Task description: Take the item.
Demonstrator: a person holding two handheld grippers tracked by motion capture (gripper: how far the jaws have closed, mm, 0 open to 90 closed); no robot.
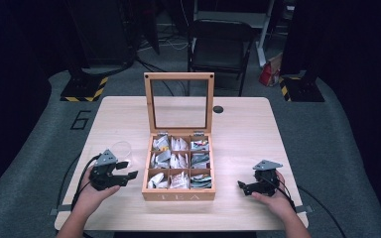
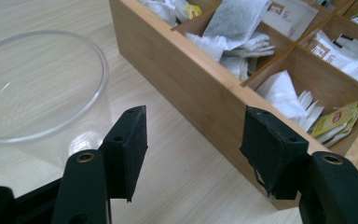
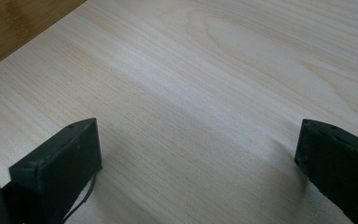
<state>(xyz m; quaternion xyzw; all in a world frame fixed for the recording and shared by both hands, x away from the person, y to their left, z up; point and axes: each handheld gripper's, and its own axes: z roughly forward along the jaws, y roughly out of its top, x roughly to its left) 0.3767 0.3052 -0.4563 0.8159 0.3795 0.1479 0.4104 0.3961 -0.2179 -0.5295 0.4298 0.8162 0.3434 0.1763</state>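
Your pale wooden surface point(image 1: 238, 148) carries a square bamboo tea box point(image 1: 178, 194) at its centre, marked "TEA" on the near wall, with its glass-paned lid point(image 1: 179, 102) standing upright at the far side. The box is divided into nine compartments, three by three. Each holds paper tea sachets point(image 1: 179, 159): mostly white in the left and middle columns, with green and yellow packets point(image 1: 200, 181) in the right column.

Just left of the box stands a clear round plastic cup point(image 2: 37, 88), upright and with nothing visible inside it.

Your left gripper point(image 1: 124, 170) sits near the left wall of the box, with the cup just beyond it. In the left gripper view its jaws stand apart with nothing between them; the cup lies ahead to one side and the box wall to the other, neither touched.

Your right gripper point(image 1: 243, 186) rests well to the right of the box, jaws wide apart over bare surface, holding nothing.
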